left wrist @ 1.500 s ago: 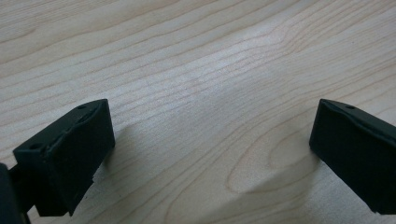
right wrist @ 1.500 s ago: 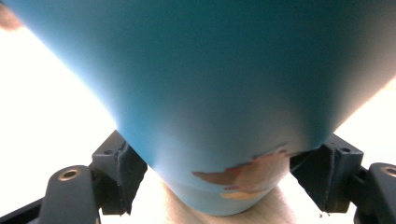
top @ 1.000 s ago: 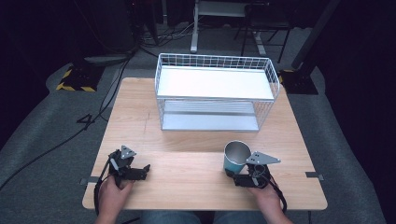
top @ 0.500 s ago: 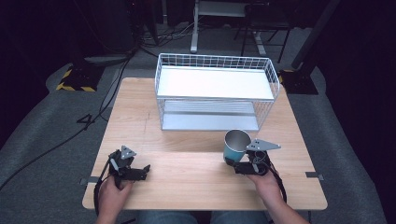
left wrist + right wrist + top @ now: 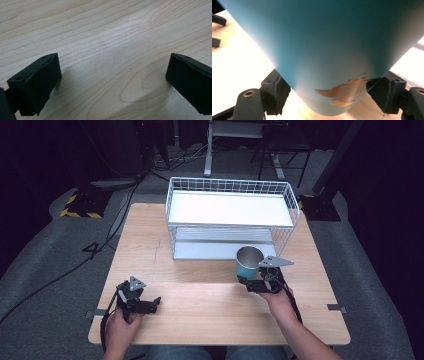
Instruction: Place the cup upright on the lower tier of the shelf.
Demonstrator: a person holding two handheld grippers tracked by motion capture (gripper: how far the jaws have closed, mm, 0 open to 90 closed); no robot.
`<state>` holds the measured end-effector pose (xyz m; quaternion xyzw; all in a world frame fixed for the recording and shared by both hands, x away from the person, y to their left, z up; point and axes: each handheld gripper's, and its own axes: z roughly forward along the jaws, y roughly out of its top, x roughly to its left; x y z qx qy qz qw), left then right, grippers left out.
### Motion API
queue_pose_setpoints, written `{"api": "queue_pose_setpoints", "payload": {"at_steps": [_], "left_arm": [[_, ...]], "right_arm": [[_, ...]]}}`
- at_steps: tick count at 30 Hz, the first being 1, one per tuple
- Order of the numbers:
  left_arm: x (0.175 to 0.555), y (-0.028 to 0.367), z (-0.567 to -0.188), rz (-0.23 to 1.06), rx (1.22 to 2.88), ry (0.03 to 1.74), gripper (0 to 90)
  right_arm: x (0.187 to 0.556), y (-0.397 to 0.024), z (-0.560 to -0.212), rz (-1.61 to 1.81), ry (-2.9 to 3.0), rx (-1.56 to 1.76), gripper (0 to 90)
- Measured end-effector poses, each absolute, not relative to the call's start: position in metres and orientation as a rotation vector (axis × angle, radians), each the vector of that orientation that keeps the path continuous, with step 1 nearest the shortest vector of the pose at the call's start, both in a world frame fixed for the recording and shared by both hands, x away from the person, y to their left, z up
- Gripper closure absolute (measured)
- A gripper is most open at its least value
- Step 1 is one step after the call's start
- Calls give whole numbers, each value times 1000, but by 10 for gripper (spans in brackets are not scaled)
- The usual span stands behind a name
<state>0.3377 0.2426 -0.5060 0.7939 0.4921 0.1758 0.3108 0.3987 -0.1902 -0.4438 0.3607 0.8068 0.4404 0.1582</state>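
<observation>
**Tongs Held a Blue Cup Near the Wire Shelf**

Tongs sat in each of the person's hands, at the near side of the wooden counter [image 5: 200,295]. From above, the left tongs [image 5: 156,301] lay low on the counter, close to the near edge, and pointed to the right. Their two black jaws stood wide apart. Nothing was between them, just bare wood with wavy lines in it.

Over on the right, the right tongs [image 5: 244,281] were a bit farther from the near edge. They had a flat grey plate on top. Their jaws were closed on a blue cup [image 5: 248,262] and squeezed it near its bottom, one jaw on each side. The cup stood up almost straight, tipped only a little. Its mouth was open at the top, and the inside looked shiny and grey. Seen up close from the right tongs, the blue cup [image 5: 322,50] was very big, with a torn patch low on its side.

Just behind the cup stood a white wire shelf [image 5: 230,220]. It had two flat white boards, one up high and one down low. The cup was right in front of the low board, near its right end. I could not tell if the cup touched the wires.

Past the counter, the grey floor [image 5: 50,245] had black cables on it.
</observation>
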Motion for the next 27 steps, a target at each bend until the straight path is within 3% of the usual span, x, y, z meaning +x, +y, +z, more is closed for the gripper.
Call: {"api": "queue_pose_setpoints", "payload": {"at_steps": [27], "left_arm": [[338,242,-506,463,2094,1300,5]], "right_arm": [[470,-162,-456,1251,2233,1103,253]]}}
